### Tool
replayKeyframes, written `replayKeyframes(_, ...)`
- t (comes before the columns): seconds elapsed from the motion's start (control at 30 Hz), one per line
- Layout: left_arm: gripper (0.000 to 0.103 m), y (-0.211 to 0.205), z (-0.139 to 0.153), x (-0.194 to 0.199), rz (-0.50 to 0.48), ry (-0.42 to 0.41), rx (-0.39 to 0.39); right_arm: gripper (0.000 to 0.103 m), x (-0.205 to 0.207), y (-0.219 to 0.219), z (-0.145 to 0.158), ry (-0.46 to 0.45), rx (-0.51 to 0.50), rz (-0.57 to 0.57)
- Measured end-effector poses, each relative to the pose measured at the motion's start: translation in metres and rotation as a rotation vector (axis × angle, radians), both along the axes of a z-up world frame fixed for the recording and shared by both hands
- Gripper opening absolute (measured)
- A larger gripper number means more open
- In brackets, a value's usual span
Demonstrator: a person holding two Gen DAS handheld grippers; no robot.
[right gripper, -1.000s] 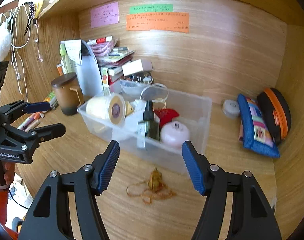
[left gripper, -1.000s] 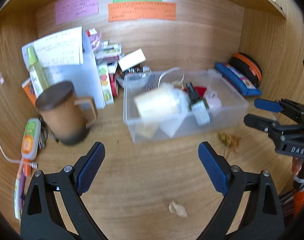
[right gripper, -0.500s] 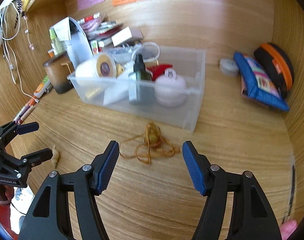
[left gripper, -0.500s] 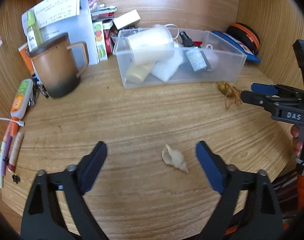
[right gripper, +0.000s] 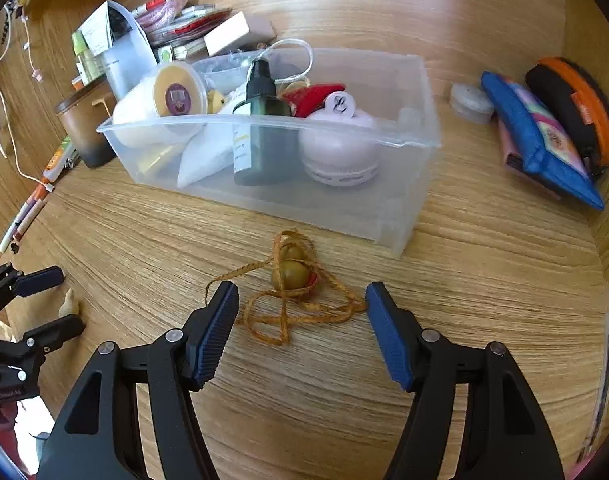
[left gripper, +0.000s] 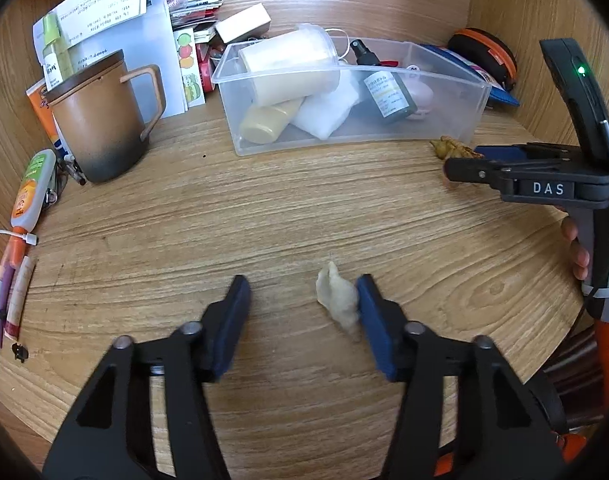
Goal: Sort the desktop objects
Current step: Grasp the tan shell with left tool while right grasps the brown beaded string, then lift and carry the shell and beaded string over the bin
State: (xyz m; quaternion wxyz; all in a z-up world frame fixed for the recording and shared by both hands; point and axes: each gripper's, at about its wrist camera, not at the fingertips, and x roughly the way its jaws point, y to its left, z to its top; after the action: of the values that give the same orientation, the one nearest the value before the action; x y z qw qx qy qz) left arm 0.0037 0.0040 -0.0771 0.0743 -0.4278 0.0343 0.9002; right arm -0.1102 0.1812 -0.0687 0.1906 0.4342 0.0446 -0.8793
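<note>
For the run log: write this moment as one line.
left tool: closing, shell between jaws, against one pad | right tool: open over beaded cord | clear bin: behind cord

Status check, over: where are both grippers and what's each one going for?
Left gripper closing around the pale shell. Right gripper open over the beaded cord. Nothing blocking either.
</note>
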Motion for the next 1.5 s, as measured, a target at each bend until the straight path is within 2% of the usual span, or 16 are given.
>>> replayKeyframes(0.03, 0.04, 0.0, 0.0, 0.0, -0.005, 0.001, 0.001, 0.063, -0.001, -0.003, 0.001, 0.005, -0.006, 0.009)
replayKeyframes(0.13, 0.03, -0.002, 0.001, 0.0, -0.01, 0.003, -0.003, 0.061, -0.006, -0.01, -0.001, -0.002, 0.011, 0.015)
replayKeyframes(0.17, 0.028, -0.002, 0.001, 0.001, -0.008, 0.003, -0.004, 0.054, -0.007, -0.011, -0.001, -0.005, 0.004, 0.024)
replayKeyframes(0.23, 0.019, -0.004, 0.002, 0.002, -0.006, 0.002, -0.003, 0.046, -0.008, -0.015, -0.001, -0.001, 0.01, 0.036)
replayKeyframes(0.27, 0.017, -0.005, 0.002, 0.002, -0.005, 0.001, -0.005, 0.038, -0.008, -0.017, -0.001, 0.003, 0.013, 0.041)
replayKeyframes(0.3, 0.016, -0.007, 0.002, 0.001, -0.004, 0.0, 0.001, 0.027, -0.008, -0.02, -0.001, 0.004, 0.015, 0.055)
replayKeyframes(0.37, 0.016, -0.011, 0.002, 0.001, 0.003, -0.004, 0.016, 0.018, -0.008, -0.021, -0.001, -0.003, 0.006, 0.067)
replayKeyframes(0.63, 0.016, -0.014, 0.013, 0.0, 0.01, 0.02, 0.025, 0.018, 0.006, -0.021, 0.012, 0.024, -0.043, 0.09)
replayKeyframes(0.93, 0.016, -0.001, 0.046, -0.012, 0.004, 0.097, 0.026, 0.018, 0.029, -0.019, 0.044, 0.106, -0.054, 0.119)
replayKeyframes(1.17, 0.016, 0.01, 0.074, -0.029, -0.011, 0.158, 0.026, 0.018, 0.042, -0.01, 0.068, 0.173, -0.059, 0.097)
replayKeyframes(1.5, 0.016, 0.026, 0.108, -0.054, -0.044, 0.225, 0.024, 0.018, 0.041, 0.003, 0.098, 0.248, -0.072, 0.065)
